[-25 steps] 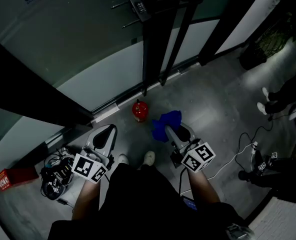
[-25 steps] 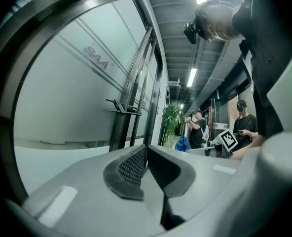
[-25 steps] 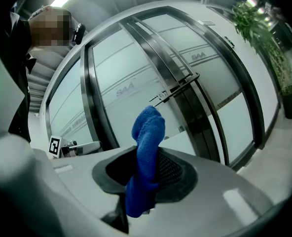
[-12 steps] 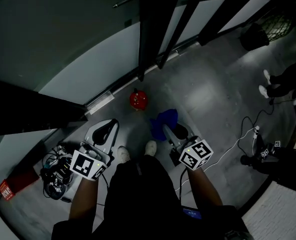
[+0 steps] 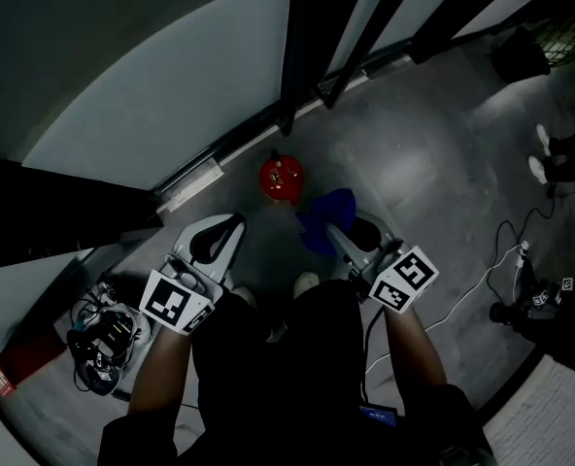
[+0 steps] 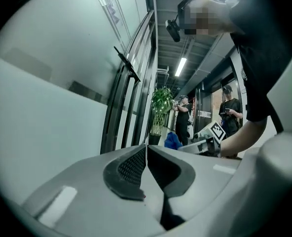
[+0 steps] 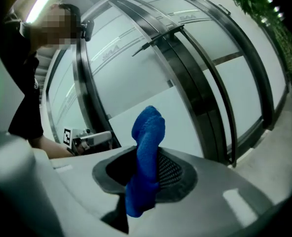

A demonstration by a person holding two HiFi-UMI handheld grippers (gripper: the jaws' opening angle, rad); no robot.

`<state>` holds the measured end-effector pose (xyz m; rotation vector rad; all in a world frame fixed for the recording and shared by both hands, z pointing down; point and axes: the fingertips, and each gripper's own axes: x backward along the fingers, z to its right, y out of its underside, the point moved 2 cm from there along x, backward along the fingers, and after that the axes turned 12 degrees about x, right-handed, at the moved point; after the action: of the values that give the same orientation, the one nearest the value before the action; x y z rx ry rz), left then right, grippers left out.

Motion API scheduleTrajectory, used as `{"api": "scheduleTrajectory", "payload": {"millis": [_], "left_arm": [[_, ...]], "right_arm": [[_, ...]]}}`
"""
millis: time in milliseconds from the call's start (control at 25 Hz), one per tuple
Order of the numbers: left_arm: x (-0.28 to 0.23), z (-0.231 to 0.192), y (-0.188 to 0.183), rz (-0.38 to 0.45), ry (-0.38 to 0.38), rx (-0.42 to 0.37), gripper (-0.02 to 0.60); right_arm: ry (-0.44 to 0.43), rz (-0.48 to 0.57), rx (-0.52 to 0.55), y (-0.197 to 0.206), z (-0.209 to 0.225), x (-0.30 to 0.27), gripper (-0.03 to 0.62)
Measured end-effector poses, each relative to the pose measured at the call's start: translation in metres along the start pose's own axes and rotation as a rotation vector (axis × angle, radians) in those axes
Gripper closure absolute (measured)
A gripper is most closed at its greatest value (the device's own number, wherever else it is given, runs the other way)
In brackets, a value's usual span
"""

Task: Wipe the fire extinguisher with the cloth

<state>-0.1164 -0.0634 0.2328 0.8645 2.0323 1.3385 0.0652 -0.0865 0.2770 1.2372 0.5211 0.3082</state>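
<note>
A red fire extinguisher (image 5: 280,178) stands on the grey floor by the glass wall, seen from above in the head view. My right gripper (image 5: 334,233) is shut on a blue cloth (image 5: 324,218), held just right of and nearer than the extinguisher. In the right gripper view the cloth (image 7: 147,157) sticks up between the jaws of my right gripper (image 7: 145,174). My left gripper (image 5: 231,229) is shut and holds nothing, left of and nearer than the extinguisher. The left gripper view shows the jaws of my left gripper (image 6: 147,162) pressed together; the cloth (image 6: 172,140) and the other gripper show far off.
A glass wall with dark frames (image 5: 312,47) runs behind the extinguisher. A bundle of cables and gear (image 5: 103,338) lies at the lower left. A white cable (image 5: 482,280) crosses the floor at right. People (image 6: 230,107) stand down the corridor by a potted plant (image 6: 161,107).
The head view has shifted, so the extinguisher sits a little higher and the glass wall fills more of the frame. Both grippers stay shut, the cloth still in the right one.
</note>
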Motion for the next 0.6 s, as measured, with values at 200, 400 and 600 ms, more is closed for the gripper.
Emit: {"api": "scheduleTrajectory", "payload": {"millis": [200,400,600], "left_arm": [[-0.027,-0.057,0.111,0.033,0.048,-0.034,0.563],[-0.049,-0.077,0.202,0.06,0.146,-0.018,0.564],[-0.046,-0.072,0.243,0.019,0.159,-0.031,0.563]], "right_arm": [[-0.155,0.141,0.106,0.042,0.036,-0.048,0.487],[-0.246,0.252,0.081,0.073,0.051,-0.085,0.487],[-0.202,0.113,0.122,0.108,0.062,-0.121,0.487]]}}
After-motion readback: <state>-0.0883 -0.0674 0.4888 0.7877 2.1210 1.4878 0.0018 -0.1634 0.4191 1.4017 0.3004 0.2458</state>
